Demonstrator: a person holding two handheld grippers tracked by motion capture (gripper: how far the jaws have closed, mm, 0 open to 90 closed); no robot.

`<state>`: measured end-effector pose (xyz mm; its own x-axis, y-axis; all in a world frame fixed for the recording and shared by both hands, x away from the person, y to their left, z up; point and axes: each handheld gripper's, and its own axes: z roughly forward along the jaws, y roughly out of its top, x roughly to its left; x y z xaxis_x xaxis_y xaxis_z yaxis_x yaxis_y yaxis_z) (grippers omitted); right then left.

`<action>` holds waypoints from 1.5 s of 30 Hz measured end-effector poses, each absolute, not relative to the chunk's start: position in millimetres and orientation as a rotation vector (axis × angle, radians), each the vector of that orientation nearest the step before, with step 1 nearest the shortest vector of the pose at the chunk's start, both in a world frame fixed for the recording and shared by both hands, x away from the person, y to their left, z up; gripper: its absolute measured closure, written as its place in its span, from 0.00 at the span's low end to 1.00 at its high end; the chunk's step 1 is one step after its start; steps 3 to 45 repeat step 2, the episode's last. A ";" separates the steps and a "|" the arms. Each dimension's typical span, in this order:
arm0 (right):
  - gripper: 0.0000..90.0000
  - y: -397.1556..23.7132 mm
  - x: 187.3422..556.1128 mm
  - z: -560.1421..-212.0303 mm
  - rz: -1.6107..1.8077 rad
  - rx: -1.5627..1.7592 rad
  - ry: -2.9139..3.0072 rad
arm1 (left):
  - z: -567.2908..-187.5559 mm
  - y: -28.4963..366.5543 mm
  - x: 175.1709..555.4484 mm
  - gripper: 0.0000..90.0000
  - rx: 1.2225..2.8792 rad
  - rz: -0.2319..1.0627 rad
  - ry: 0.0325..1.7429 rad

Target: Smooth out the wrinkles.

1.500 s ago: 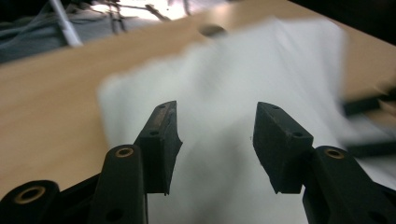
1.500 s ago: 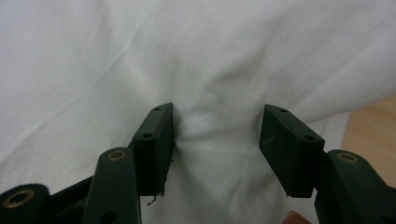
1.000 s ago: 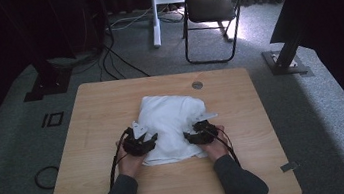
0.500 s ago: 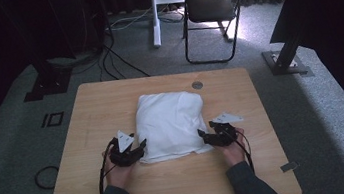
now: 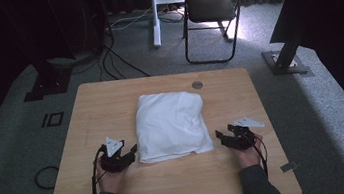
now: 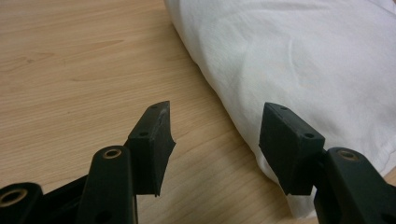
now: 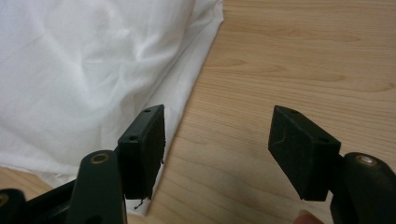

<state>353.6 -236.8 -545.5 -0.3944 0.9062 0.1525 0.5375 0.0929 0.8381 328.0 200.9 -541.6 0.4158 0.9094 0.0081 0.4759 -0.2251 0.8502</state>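
A folded white cloth [image 5: 171, 125] lies flat in the middle of the wooden table [image 5: 105, 103]. My left gripper [image 5: 133, 150] rests by the cloth's near left corner, just off its edge. In the left gripper view the jaws [image 6: 215, 140] stand open over bare wood, with the cloth [image 6: 303, 56] bulging to their right. My right gripper [image 5: 219, 136] sits just off the near right corner. Its open jaws [image 7: 217, 144] frame bare wood, and the cloth's hem [image 7: 93, 60] lies to their left. Both pairs of jaws have just been opening, with nothing between them.
A round grommet [image 5: 197, 84] sits in the table's far edge behind the cloth. On the carpet beyond the table stand a black chair [image 5: 213, 6], a white post [image 5: 154, 13], cables [image 5: 114, 59] and a dark stand base [image 5: 286, 59].
Both grippers have slid off the cloth's near edge, outward to either side and slightly toward the person. The cloth now lies smooth and released.
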 end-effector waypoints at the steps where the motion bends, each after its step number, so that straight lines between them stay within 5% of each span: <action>1: 0.40 -236.8 353.6 -545.5 1.227 1.416 1.972 | -541.6 200.9 328.0 0.49 1.856 0.671 1.186; 45: 0.40 -237.7 354.2 -545.9 1.225 1.416 1.972 | -541.6 200.9 328.0 0.49 1.856 0.671 1.186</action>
